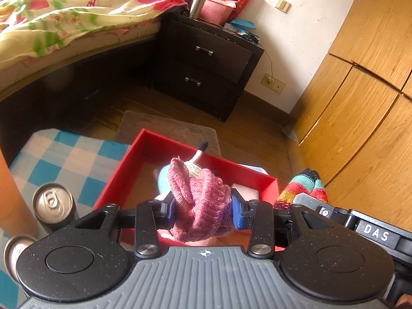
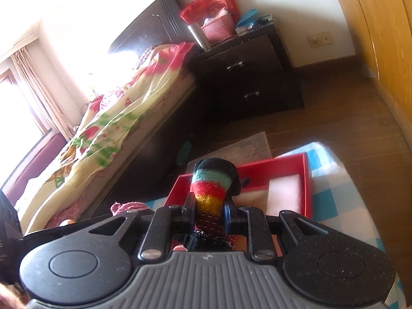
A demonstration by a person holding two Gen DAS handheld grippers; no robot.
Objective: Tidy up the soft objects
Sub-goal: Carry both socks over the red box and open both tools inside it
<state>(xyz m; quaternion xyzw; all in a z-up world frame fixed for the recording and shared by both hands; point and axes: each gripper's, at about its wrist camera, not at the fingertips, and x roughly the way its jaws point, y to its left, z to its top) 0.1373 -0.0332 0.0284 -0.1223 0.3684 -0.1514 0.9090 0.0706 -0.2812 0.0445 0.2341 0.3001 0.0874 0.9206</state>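
Note:
My left gripper [image 1: 203, 209] is shut on a pink knitted glove [image 1: 203, 200] and holds it above the red box [image 1: 121, 177]. Under the glove, inside the box, lie a light blue soft thing [image 1: 163, 177] and a small doll-like item with a dark tip [image 1: 200, 150]. My right gripper [image 2: 209, 212] is shut on a rainbow striped knitted glove [image 2: 212, 182], held above the near edge of the red box [image 2: 306, 180]. That striped glove also shows in the left wrist view [image 1: 306, 185], to the right of the box. A pale pink pad [image 2: 284, 193] lies in the box.
The box rests on a blue and white checked cloth [image 1: 67, 154]. Two drink cans [image 1: 52, 204] stand at its left, beside an orange object [image 1: 10, 200]. A bed with a floral quilt [image 1: 64, 18], a dark nightstand [image 1: 206, 67] and a wooden wardrobe [image 1: 360, 103] surround the spot.

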